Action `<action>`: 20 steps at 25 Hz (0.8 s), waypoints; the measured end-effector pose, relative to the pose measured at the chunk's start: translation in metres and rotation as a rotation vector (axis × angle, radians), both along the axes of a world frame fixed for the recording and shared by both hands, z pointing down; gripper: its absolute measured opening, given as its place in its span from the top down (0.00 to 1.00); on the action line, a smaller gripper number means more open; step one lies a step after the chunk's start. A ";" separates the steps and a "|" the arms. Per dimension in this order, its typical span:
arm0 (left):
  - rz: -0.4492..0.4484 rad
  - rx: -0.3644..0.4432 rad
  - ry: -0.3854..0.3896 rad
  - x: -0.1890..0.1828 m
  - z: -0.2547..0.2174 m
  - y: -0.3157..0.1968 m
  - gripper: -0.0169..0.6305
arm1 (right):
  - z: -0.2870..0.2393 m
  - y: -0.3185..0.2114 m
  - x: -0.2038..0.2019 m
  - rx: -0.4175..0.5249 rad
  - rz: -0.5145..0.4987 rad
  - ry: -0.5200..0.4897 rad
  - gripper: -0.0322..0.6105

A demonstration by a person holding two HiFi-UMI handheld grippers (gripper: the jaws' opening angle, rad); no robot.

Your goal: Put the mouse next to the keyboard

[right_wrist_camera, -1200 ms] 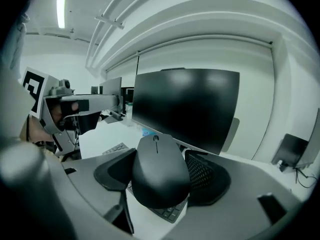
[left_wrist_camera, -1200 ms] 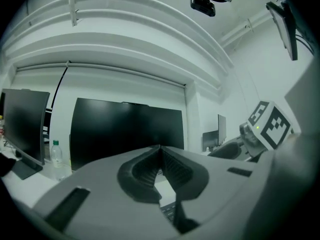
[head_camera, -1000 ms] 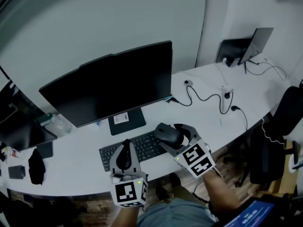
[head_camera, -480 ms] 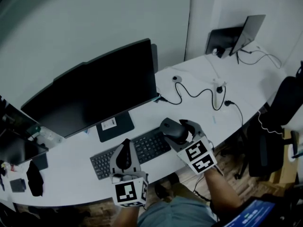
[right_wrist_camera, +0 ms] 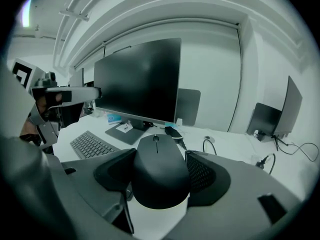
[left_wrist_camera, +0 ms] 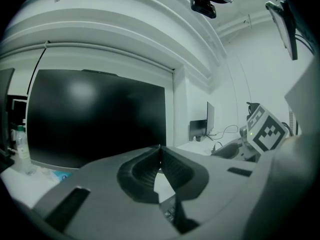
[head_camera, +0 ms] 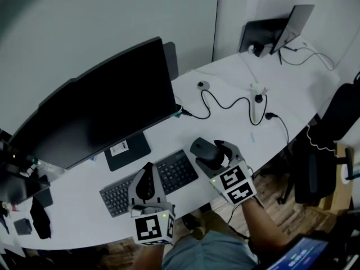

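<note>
Item: rounded black computer mouse (right_wrist_camera: 159,171), being held by the right gripper (head_camera: 209,155), whose fingers are standing wide and pressing on its sides. It is hanging just off the right end of the flat black keyboard (head_camera: 178,171), over the curved white desk (head_camera: 225,122); I cannot tell whether it is touching the surface. Placement is looking nearly done, with set-down and release outstanding. Left gripper (left_wrist_camera: 160,151): fingers resting together, holding nothing. Containers: one clear bottle (left_wrist_camera: 20,145) beside the large black monitor (head_camera: 95,114), contents not discernible.
</note>
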State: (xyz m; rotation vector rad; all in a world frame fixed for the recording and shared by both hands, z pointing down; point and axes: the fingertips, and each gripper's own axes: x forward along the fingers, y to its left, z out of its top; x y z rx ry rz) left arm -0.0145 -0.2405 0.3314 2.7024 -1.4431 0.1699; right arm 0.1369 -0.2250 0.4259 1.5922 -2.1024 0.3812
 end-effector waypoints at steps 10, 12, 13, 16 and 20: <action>0.002 -0.084 -0.049 0.008 0.038 -0.016 0.97 | 0.061 -0.009 0.008 -0.108 0.034 -0.036 0.46; 0.000 -0.102 -0.061 0.008 0.047 -0.020 0.97 | 0.074 -0.011 0.009 -0.129 0.042 -0.045 0.46; -0.001 -0.110 -0.067 0.007 0.051 -0.022 0.97 | 0.081 -0.012 0.010 -0.138 0.047 -0.049 0.46; -0.010 -0.134 -0.084 0.005 0.064 -0.028 0.97 | 0.100 -0.016 0.012 -0.162 0.061 -0.061 0.46; -0.017 -0.161 -0.100 0.005 0.078 -0.035 0.97 | 0.119 -0.019 0.013 -0.189 0.069 -0.075 0.46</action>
